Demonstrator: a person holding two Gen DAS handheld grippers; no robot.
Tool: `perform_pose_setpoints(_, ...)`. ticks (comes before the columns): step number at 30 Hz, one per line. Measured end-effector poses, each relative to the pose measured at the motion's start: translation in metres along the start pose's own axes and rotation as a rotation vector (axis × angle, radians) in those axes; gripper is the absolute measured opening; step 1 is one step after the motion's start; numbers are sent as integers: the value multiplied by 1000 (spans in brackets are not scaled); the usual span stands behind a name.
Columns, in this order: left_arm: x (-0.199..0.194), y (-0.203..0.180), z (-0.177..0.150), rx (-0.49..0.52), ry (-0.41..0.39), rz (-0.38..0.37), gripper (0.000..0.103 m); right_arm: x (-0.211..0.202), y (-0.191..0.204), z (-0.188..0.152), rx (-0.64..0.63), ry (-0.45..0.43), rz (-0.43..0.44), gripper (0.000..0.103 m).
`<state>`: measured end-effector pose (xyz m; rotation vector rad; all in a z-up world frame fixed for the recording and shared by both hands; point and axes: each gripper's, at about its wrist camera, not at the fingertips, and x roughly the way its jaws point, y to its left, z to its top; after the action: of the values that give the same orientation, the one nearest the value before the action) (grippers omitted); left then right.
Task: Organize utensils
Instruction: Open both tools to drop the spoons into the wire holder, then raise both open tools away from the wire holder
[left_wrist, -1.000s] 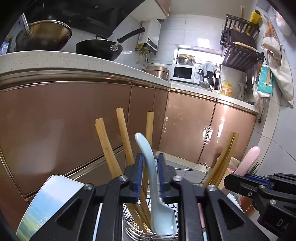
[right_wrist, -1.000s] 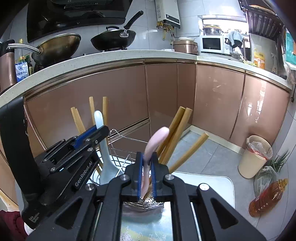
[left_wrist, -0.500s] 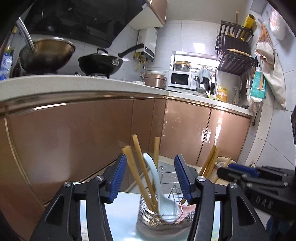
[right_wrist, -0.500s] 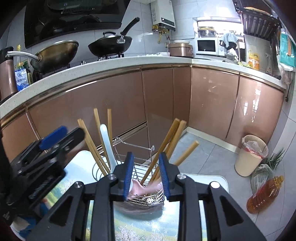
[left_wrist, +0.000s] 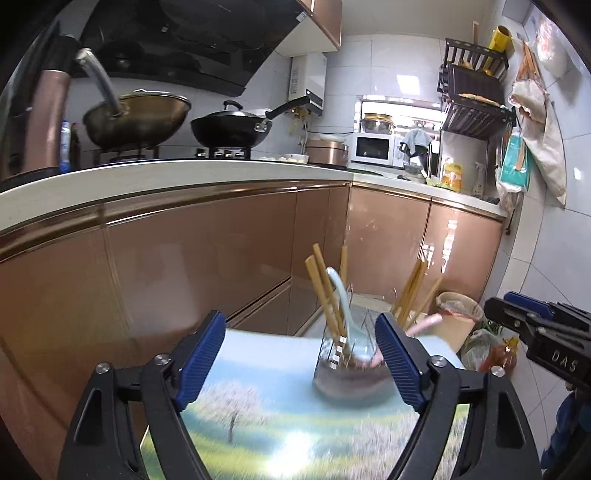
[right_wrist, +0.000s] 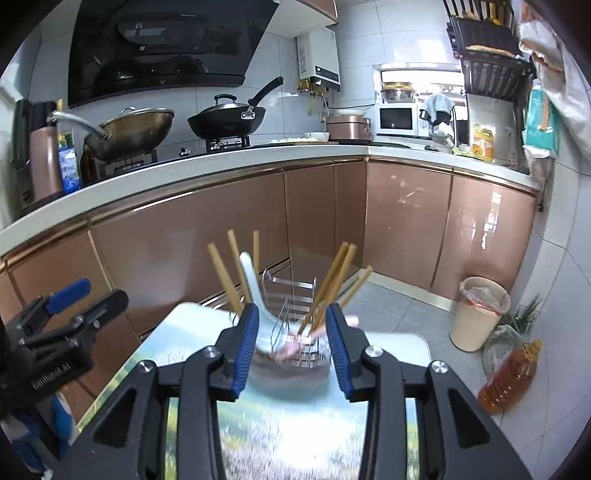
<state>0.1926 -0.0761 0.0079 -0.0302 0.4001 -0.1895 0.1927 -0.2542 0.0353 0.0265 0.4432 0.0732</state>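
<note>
Both hand-held grippers hang over a small table and hold nothing. Seen from its own camera, the left gripper (left_wrist: 301, 356) has its blue-padded jaws spread wide and opening further, with only air and the printed tabletop (left_wrist: 258, 398) between the pads. The right gripper (right_wrist: 291, 341) has its jaws parted less widely and also opening; the wire utensil holder (right_wrist: 291, 354) shows in the gap beyond them, but the pads press on nothing. That holder stands on the table's landscape print, towards the far edge, in front of the copper-coloured cabinet doors (right_wrist: 221, 229). In its left part stand several wooden chopsticks (right_wrist: 225, 275) and a pale blue ceramic spoon (right_wrist: 255, 286), handle up and leaning left. In its right part another bundle of chopsticks (right_wrist: 334, 282) fans out to the right, and a pink spoon (left_wrist: 424, 323) lies low among them, blurred, its handle pointing right. On the floor beyond the table stand a lined waste bin (right_wrist: 480, 314) and a bottle of oil (right_wrist: 511, 374). Each gripper appears at the edge of the other's view, apart from the holder.
</note>
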Motion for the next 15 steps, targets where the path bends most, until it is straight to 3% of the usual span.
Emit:
perform_pose_setpoints(11,-78,17,-28,39,10,80,97,-76,45,-58,-65,-52,-46,63)
perform_pose_setpoints(15,-102,26,-34,37,-13,117,101,-94,59,-71,-85,-75,-54,68)
